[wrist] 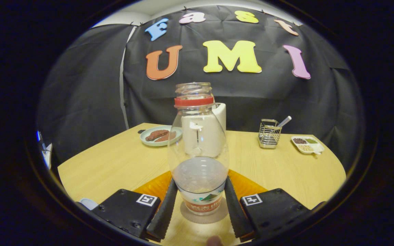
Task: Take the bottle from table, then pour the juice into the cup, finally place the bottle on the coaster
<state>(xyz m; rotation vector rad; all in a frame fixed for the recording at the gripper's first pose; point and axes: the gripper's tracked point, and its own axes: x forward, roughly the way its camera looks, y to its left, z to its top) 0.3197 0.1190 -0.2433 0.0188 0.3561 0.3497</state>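
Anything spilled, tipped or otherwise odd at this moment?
Nothing stands out. The bottle stands upright, uncapped, on the coaster, with the gripper fingers close at both its sides. No spill shows on the table.

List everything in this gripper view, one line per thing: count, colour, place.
bottle: one, clear with a red neck ring, no cap, upright between the fingers on the coaster
coaster: one, grey-brown, round, under the bottle
mat: one, orange, under the coaster and beyond the fingers
toaster: one, white, behind the bottle
plate: one, pale green, holding brown food, left of the toaster
wire holder: one, metal, holding a utensil, right of the bottle
tray: one, white, divided, holding seeds or grains, right of the wire holder
table: one, light wood
gripper: one; fingers on either side of the bottle's base, appearing to touch it
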